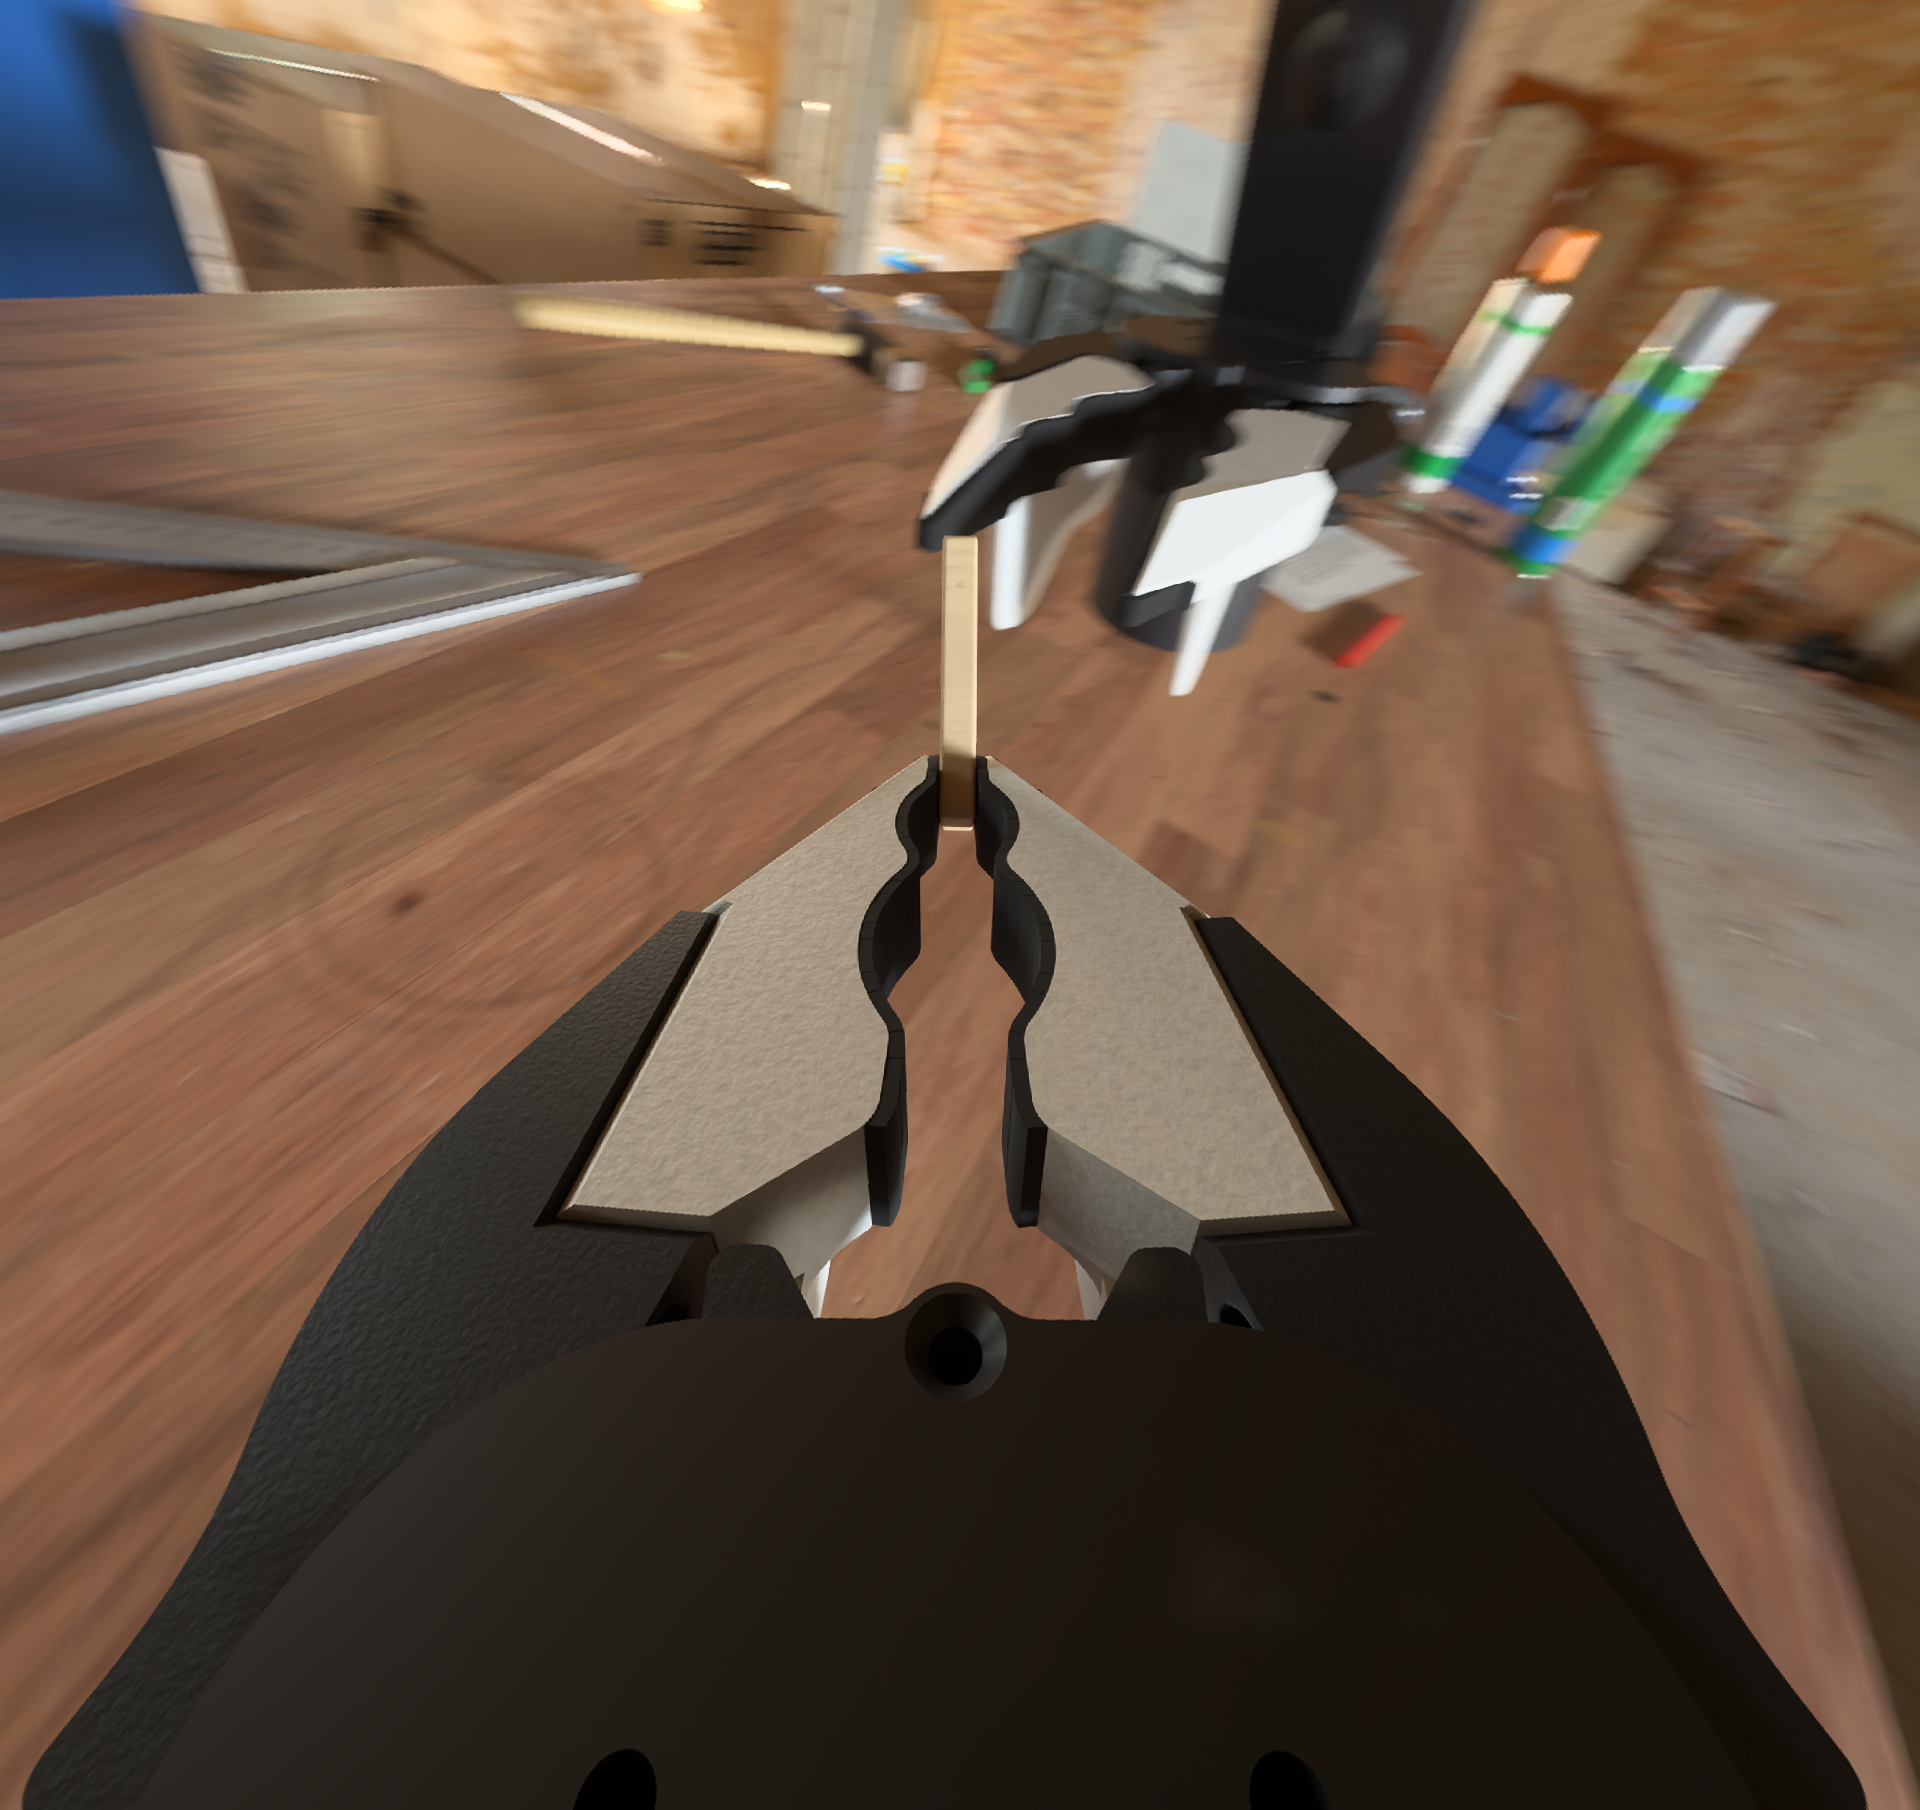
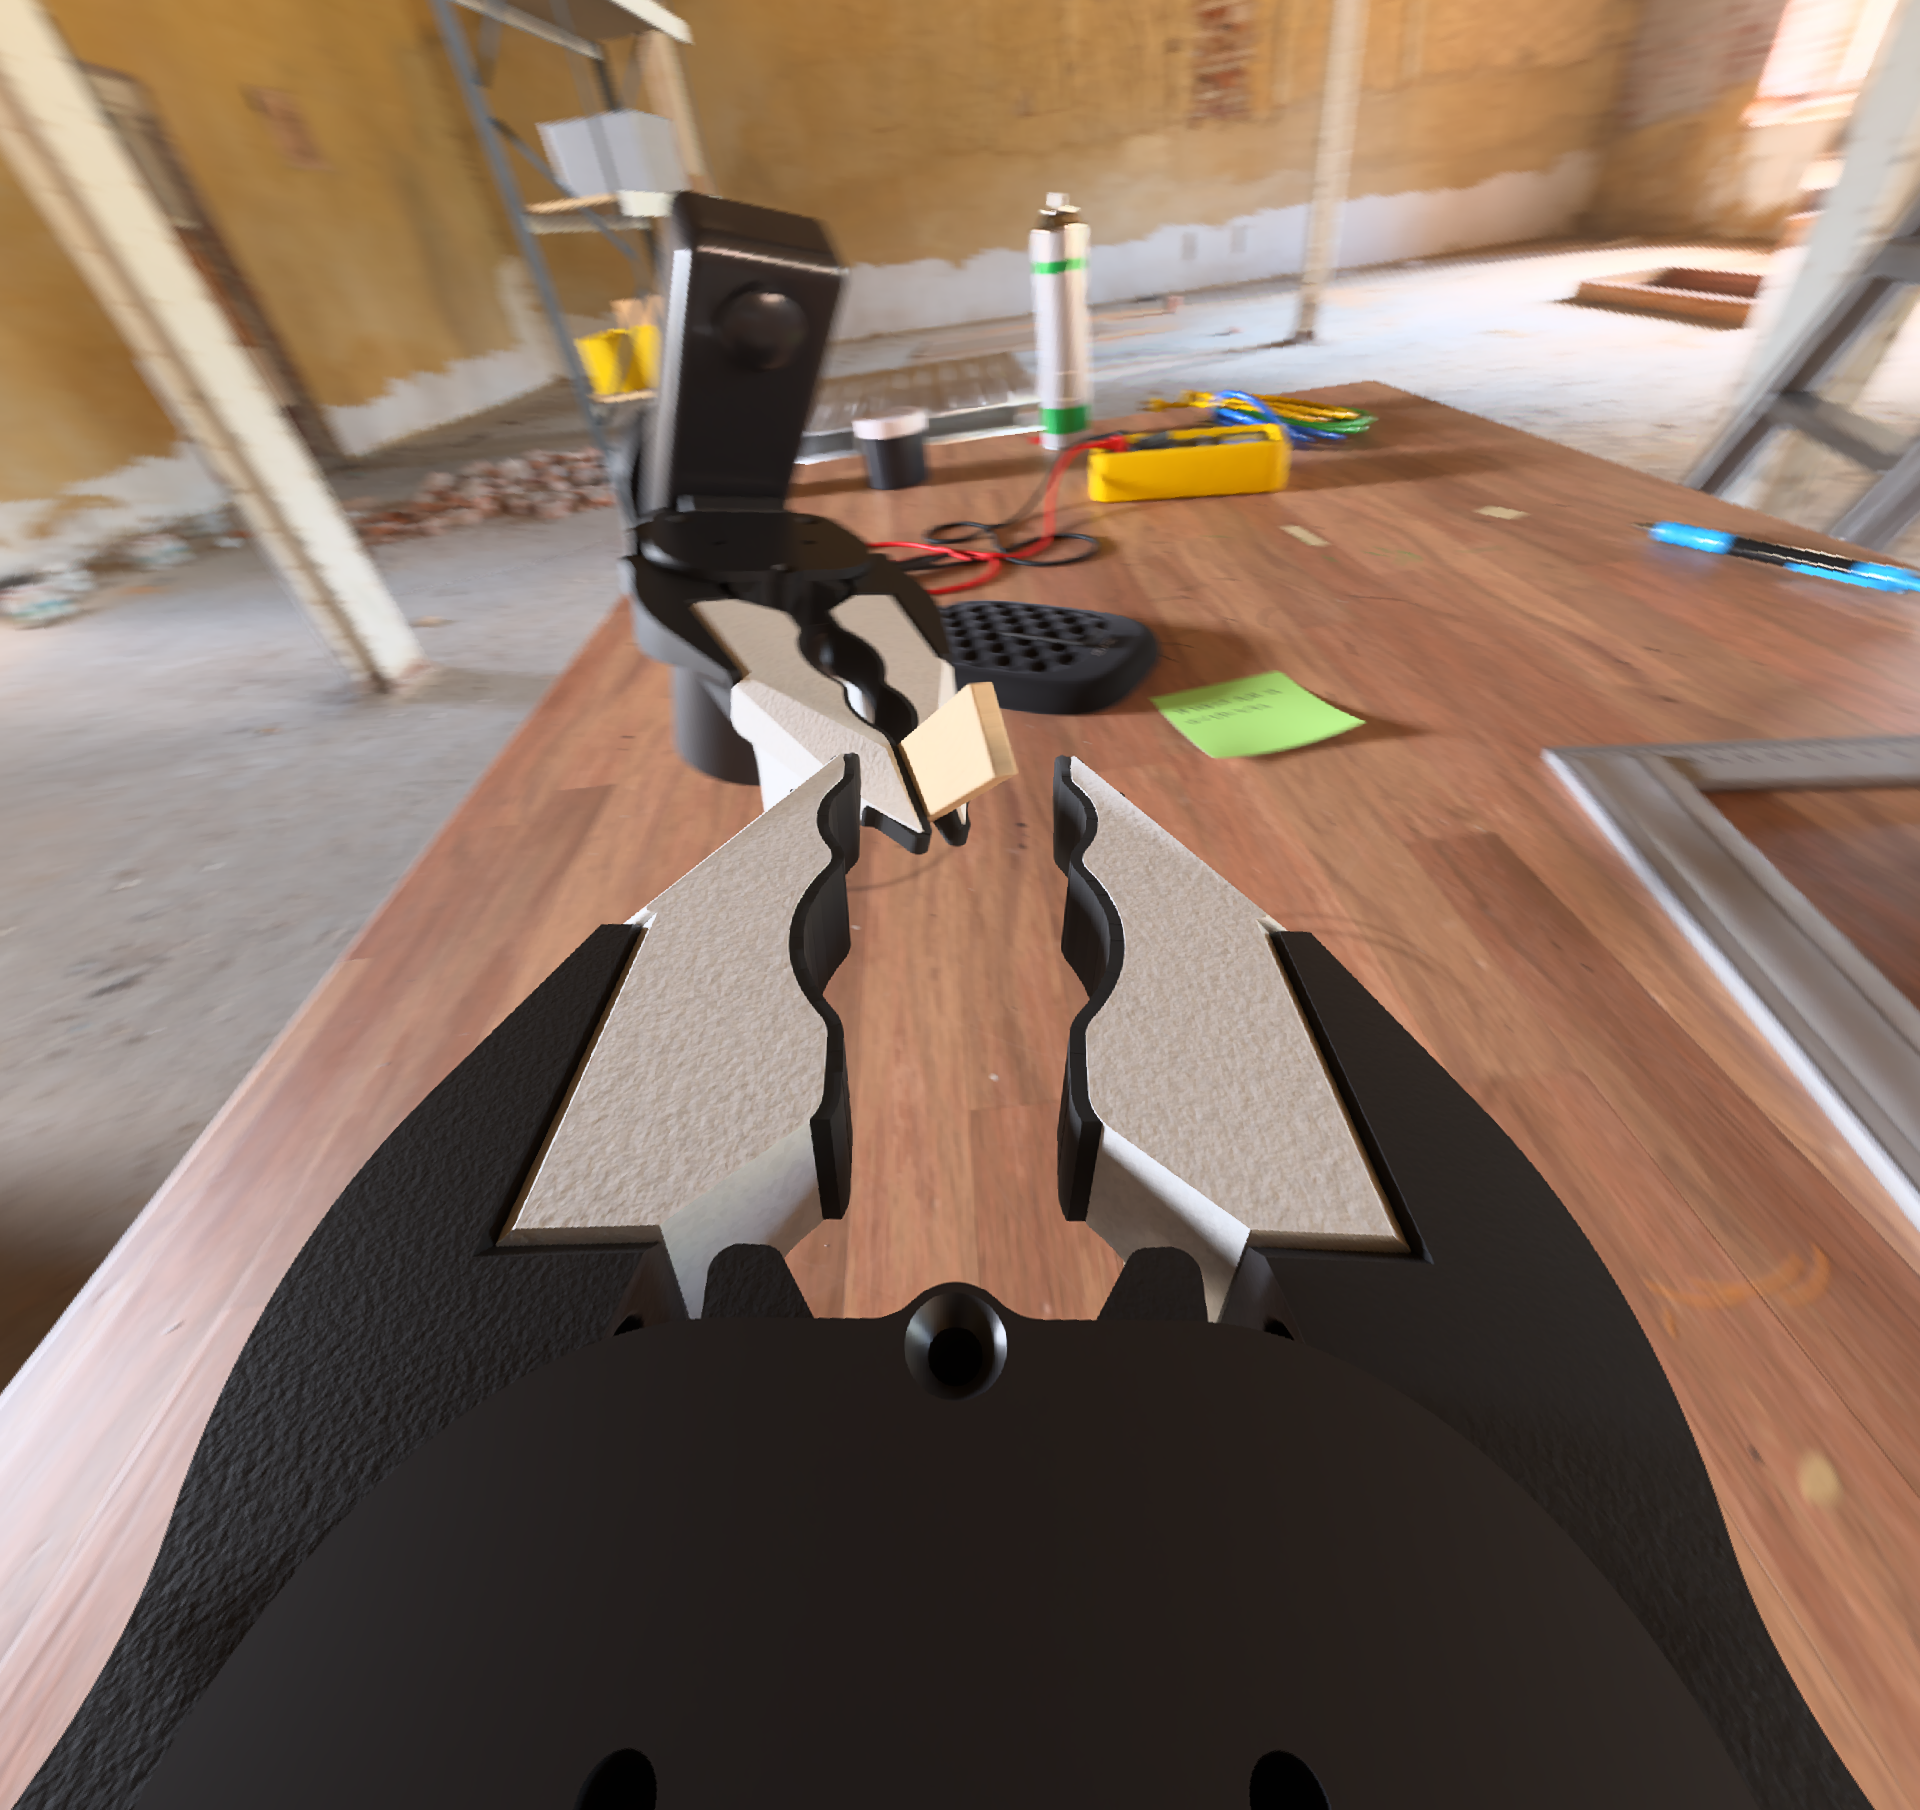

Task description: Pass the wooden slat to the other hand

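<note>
Right now your left gripper (image 1: 957, 784) is clamped on the wooden slat (image 1: 959, 664), its two fingertips pressed against the slat's lower end so that the pale strip stands up and away from the tips, above the wooden table (image 1: 520, 929). Your right gripper (image 2: 956, 794) has its fingers spread apart with nothing between them. From the right wrist view, the slat (image 2: 961, 747) sits just beyond and slightly left of the gap between your right fingertips, tilted, its free end toward your right gripper, and it is not touching either finger. From the left wrist view, the right gripper (image 1: 1101, 565) hangs beyond the slat and to its right, with one dark-edged fingertip just above the slat's top end; you cannot tell from that view whether the two touch. Taking the slat as your landmark in the right wrist view: a black perforated pad (image 2: 1049, 654) lies on the table just behind it, a green sticky note (image 2: 1252, 716) lies to the right of it, and red and black leads (image 2: 987, 545) run farther back to a yellow meter (image 2: 1190, 467). A white spray can (image 2: 1060, 321) with green bands stands well behind the slat, and a blue pen (image 2: 1787, 555) lies far to its right. A grey metal square (image 2: 1714, 867) rests on the table well to the right of the slat.
</note>
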